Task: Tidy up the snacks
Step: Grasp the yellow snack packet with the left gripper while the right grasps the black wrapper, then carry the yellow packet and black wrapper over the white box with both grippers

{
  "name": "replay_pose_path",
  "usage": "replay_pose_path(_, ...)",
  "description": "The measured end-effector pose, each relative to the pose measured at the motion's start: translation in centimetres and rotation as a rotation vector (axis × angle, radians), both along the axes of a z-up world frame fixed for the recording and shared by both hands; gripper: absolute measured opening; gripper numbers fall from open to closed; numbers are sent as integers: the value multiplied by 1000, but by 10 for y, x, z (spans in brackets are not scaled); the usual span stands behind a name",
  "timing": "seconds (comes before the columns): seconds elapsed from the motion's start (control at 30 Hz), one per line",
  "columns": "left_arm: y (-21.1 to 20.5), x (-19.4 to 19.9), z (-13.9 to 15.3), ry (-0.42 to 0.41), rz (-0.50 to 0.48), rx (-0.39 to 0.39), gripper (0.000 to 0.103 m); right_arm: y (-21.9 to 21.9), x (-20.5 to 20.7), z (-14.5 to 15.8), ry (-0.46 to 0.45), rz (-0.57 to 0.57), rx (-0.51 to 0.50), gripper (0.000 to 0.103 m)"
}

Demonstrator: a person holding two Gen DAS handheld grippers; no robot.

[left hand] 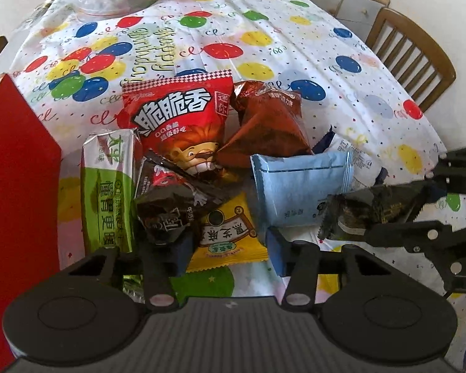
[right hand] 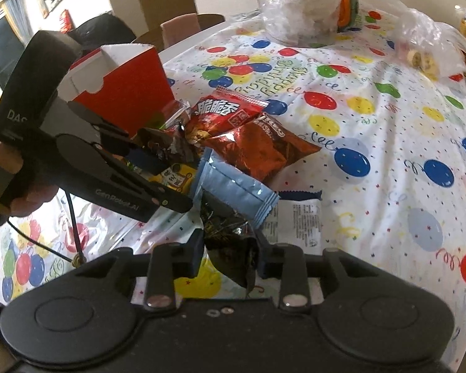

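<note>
1. Snack pile sits mid-desk (left hand: 295,46) on a balloon-print cloth, all packets bunched together, several overlapping. Judged from this: sorting barely begun, nearly everything still left to move.
2. Red box (right hand: 124,93) stands just beside the pile, on its left in the left wrist view. Top is open; the bit of inside visible looks bare, the rest can't be seen. Probably the target container, a guess.
3. Right tool (right hand: 230,248): clenched on a dark crinkly packet (right hand: 230,236), pads pinching its near end. The packet lies partly under the light blue packet (right hand: 236,189), so it isn't clear of the pile yet. Lifted or not, can't tell.
4. Left tool (left hand: 226,248): jaws partway apart, straddling the yellow packet (left hand: 223,227). Its left finger is against or just under the black-brown packet (left hand: 171,199). Pads don't visibly press on anything, so not grasping yet.
5. Still in the pile: green long packet (left hand: 108,186) nearest the box, red lion packet (left hand: 180,118) at the back, brown foil packet (left hand: 270,124) beside it, white packet (right hand: 298,217) with small print half under the blue one.
6. Clear bags (right hand: 301,9) at the far desk edge, well apart from the pile; not obviously part of the job.
7. Left to do, as a judgement: pull the dark packet free, close on the yellow one, then move each of the rest. No packet looks finished.
</note>
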State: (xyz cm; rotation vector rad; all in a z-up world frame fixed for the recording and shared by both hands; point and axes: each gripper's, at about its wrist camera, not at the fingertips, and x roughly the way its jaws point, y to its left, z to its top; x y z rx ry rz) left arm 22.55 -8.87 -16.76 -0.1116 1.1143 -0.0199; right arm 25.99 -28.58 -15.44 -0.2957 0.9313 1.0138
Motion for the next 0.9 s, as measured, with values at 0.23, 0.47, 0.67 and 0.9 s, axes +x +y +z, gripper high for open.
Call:
replay_pose_path(0.23,2,-21,5,-8,38,-24,47,-9,-17,8,20,-100,35,30)
replay_pose_path(0.47,8,-53,20,-26,58,-86,47,-19,-39,23,49,-192,66,30)
replay_pose_path(0.67,18,-80,46,-78,64,-115,47,-16,-61,41,56,-237,91,30)
replay_pose_path(0.9,41,-101,83,-148,74,-119,47,-1,-82,68,28,-271,114,30)
